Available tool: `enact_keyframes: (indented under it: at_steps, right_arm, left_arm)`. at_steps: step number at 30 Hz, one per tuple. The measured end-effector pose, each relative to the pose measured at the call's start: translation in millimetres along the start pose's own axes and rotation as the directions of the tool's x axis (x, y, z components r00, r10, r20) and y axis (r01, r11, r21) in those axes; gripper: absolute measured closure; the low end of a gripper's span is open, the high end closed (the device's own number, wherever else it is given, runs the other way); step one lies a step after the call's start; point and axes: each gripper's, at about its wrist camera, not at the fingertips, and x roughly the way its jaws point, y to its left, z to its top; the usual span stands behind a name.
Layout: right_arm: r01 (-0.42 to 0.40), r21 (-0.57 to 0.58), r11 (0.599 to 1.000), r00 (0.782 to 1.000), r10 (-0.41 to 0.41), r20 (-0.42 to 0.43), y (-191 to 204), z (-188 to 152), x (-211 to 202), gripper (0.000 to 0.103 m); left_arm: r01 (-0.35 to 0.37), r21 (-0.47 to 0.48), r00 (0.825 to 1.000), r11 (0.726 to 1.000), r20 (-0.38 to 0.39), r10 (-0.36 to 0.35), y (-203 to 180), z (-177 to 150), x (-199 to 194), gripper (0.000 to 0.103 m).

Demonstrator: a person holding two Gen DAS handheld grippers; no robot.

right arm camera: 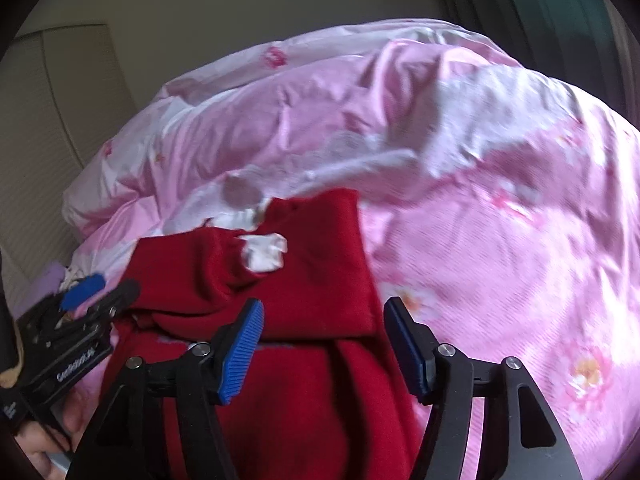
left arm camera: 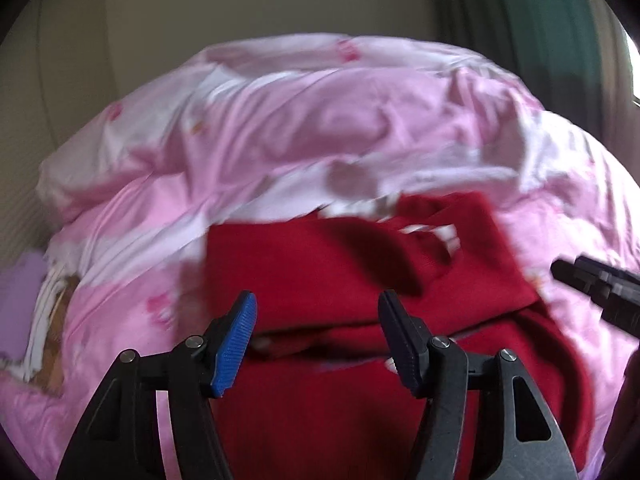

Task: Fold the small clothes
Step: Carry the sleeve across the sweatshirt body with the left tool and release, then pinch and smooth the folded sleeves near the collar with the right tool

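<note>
Right wrist view: red garment (right arm camera: 304, 280) lies partly folded.

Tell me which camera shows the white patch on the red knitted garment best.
The right wrist view: the white patch sits unobstructed near the middle of the red knitted garment, its outline fairly clear. In the left wrist view it shows only as blurred white streaks near the garment's far folded edge.

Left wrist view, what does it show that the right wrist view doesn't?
Only the left wrist view shows the right tool entering from the right edge, its tips blurred, jaw state unclear. Only the right wrist view shows the left tool from the side, open, a bare hand below it, and the flower print. Both show the red garment partly folded on the pink quilt, white trim at its top, and open jaws above it.
</note>
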Motion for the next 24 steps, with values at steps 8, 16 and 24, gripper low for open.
enact_keyframes:
  at_steps: [8,16,24]
  right_arm:
    - [-0.076,-0.139,0.987,0.997,0.071,-0.043,55.8,12.2,59.8,0.041]
    - [-0.061,-0.208,0.976,0.992,0.037,-0.118,75.8,26.3,106.6,0.060]
    - [-0.108,-0.202,0.974,0.987,0.079,-0.143,66.6,7.8,105.2,0.096]
  left_arm:
    - [-0.089,-0.125,0.996,0.988,-0.035,0.085,63.4,-19.7,17.4,0.039]
    - [-0.068,-0.188,0.997,0.980,-0.047,0.060,79.6,-30.4,33.1,0.033]
    - [-0.051,-0.205,0.997,0.977,-0.059,0.039,83.9,-34.0,34.6,0.030]
